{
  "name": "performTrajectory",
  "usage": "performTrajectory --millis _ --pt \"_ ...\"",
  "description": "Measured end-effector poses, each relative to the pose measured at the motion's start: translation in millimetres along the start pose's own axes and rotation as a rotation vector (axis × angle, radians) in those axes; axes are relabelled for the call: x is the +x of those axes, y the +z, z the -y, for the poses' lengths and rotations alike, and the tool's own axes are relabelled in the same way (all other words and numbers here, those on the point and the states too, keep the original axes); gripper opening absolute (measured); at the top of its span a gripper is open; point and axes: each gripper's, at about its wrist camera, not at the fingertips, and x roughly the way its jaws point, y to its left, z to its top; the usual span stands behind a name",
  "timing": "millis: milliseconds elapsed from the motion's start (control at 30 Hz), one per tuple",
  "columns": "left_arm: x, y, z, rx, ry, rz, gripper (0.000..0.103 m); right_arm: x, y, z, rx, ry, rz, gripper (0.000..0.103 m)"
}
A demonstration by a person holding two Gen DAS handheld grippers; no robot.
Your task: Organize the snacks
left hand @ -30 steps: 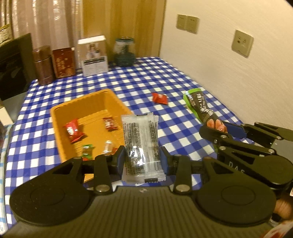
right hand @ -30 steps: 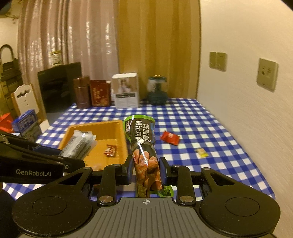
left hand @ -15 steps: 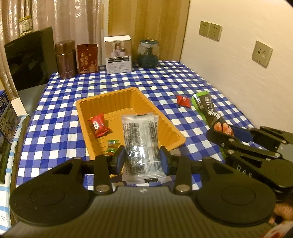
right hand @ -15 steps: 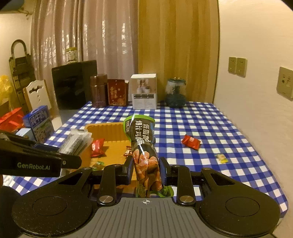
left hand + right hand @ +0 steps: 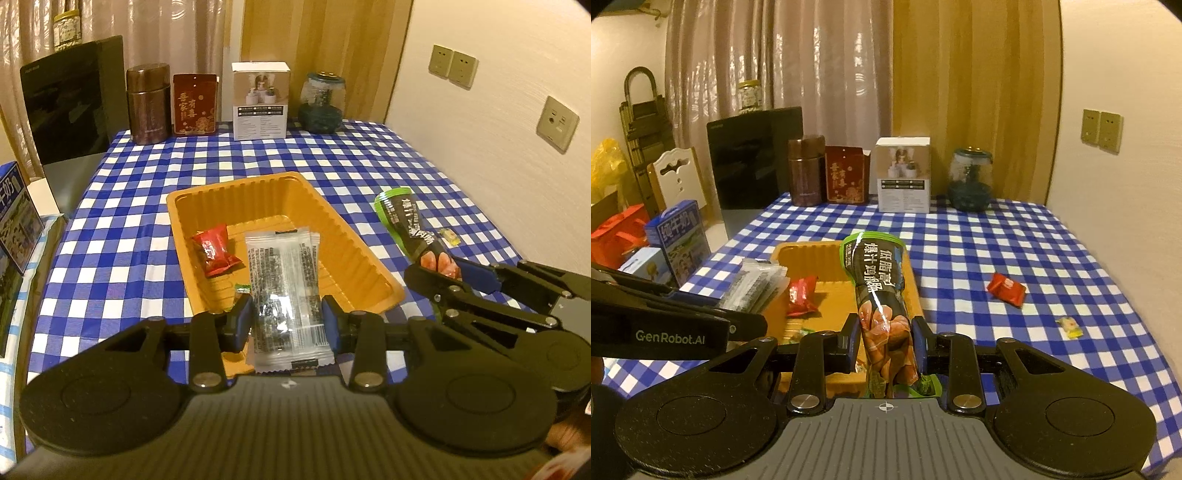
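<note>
A blue-checked table (image 5: 332,155) fills the middle of both views. At its centre an orange tray (image 5: 369,258) is seen, with a red candy (image 5: 214,251) in it. The left gripper (image 5: 288,317), at the bottom centre of the left view, is clamped on a clear packet (image 5: 284,288) held over the tray's near end. The right gripper (image 5: 886,336), at the bottom centre of the right view, is closed on a green-and-black pouch (image 5: 879,291), held beside the tray's right rim. On the cloth at the right, 1 red wrapper (image 5: 1005,289) and 1 small yellow sweet (image 5: 1070,327) are seen.
</note>
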Motion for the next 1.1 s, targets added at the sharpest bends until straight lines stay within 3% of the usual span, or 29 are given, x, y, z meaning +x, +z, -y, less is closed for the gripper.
performTrajectory --millis 1100 --pt "86 31 -37 -0.065 0.052 -0.055 0.036 113 27 -3 -0.051 0.052 -0.061 0.030"
